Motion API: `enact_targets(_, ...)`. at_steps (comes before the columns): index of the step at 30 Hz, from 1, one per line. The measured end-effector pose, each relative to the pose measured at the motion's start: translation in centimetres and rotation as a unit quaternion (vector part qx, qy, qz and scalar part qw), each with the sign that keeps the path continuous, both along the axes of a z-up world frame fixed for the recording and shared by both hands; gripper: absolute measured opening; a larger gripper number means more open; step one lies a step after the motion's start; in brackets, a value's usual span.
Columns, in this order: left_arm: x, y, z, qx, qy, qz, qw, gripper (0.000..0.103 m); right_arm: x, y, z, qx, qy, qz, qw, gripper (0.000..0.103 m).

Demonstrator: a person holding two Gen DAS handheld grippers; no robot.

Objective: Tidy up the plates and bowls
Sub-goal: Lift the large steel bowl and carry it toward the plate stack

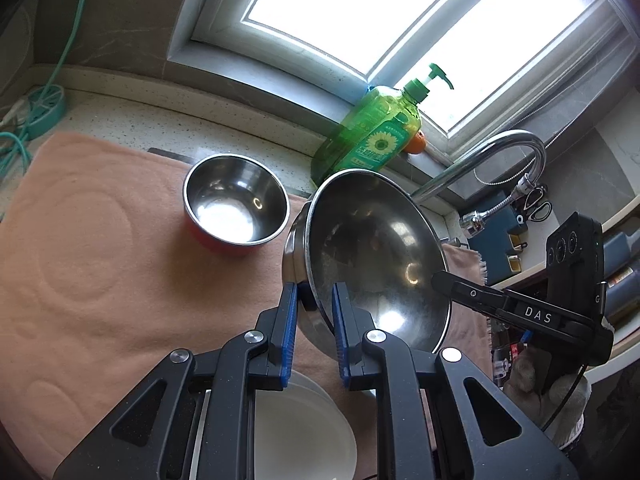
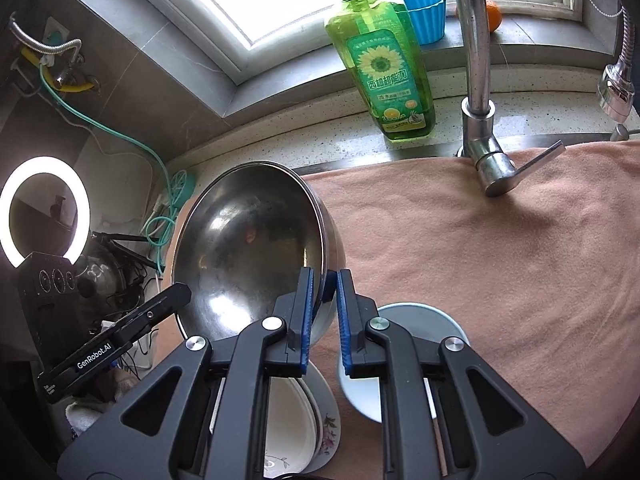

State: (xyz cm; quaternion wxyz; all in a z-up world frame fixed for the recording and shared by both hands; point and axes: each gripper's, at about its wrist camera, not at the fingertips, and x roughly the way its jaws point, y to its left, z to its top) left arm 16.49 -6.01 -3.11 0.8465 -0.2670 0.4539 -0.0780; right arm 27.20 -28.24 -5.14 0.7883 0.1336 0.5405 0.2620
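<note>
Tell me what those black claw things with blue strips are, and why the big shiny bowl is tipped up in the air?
They are two grabbers, each held in a person's hand, each carrying a camera that looks along its fingers. One picture comes from the left gripper, one from the right gripper. Both pinch the rim of the same big steel bowl, on opposite sides, holding it tilted above a pink towel. On the towel sit a small steel bowl, stacked white plates and a white bowl. A green soap bottle stands by the tap.
</note>
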Motion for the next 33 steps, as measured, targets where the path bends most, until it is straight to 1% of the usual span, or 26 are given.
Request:
enact_targets(7, -2.4, 2.8, 0.7, 0.003, -0.010, 0.002, 0.9999, 0.015, -3.2, 3.0, 1.1, 0.002, -0.008, 0.003, 1.000, 0.012)
enact_targets(15, -5.7, 6.7, 0.1, 0.007, 0.000, 0.024, 0.9997, 0.015, -6.6, 7.5, 1.0, 0.008, -0.008, 0.021, 1.000, 0.013)
enact_targets(21, -8.3, 9.6, -0.3, 0.012, 0.006, 0.043, 0.9990, 0.015, -8.4, 11.0, -0.1, 0.014, 0.003, 0.040, 0.999, 0.013)
enact_targets(33, -12.1, 14.8, -2.4, 0.023, 0.033, 0.087, 0.9954, 0.015, -11.2, 18.0, -3.1, 0.001, 0.027, 0.089, 0.996, 0.014)
